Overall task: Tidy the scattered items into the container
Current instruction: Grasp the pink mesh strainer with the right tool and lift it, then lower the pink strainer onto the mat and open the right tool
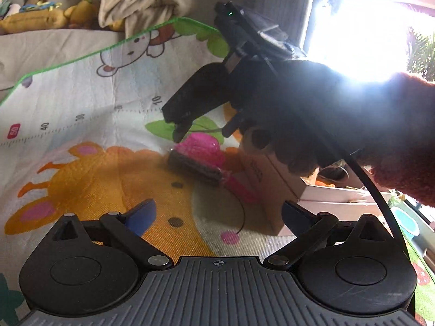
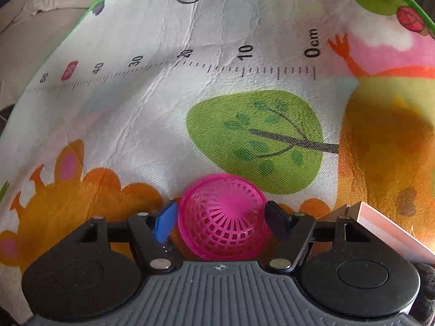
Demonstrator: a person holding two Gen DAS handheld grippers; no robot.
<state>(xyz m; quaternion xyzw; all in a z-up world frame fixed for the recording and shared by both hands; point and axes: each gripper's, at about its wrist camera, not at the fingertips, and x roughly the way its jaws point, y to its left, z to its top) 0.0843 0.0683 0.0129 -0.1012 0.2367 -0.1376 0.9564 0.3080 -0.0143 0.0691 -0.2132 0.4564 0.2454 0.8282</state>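
Note:
A pink mesh dome (image 2: 225,217) lies on the cartoon play mat (image 2: 163,108). My right gripper (image 2: 220,214) points down over it with a pad close against each side, and I see no squeeze. In the left wrist view the same right gripper (image 1: 202,133), held by a dark gloved hand (image 1: 312,114), has its tips either side of the pink mesh dome (image 1: 202,142). The dome rests against a pink-handled brush (image 1: 198,168) with dark bristles. An open cardboard box (image 1: 267,179) stands just right of them. My left gripper (image 1: 217,214) hovers open and empty in front.
One flap of the cardboard box (image 2: 394,233) shows at the lower right of the right wrist view. Plush toys (image 1: 40,13) and a crumpled cream cloth (image 1: 144,2) lie along the far edge of the bed. A window (image 1: 367,27) glares at the upper right.

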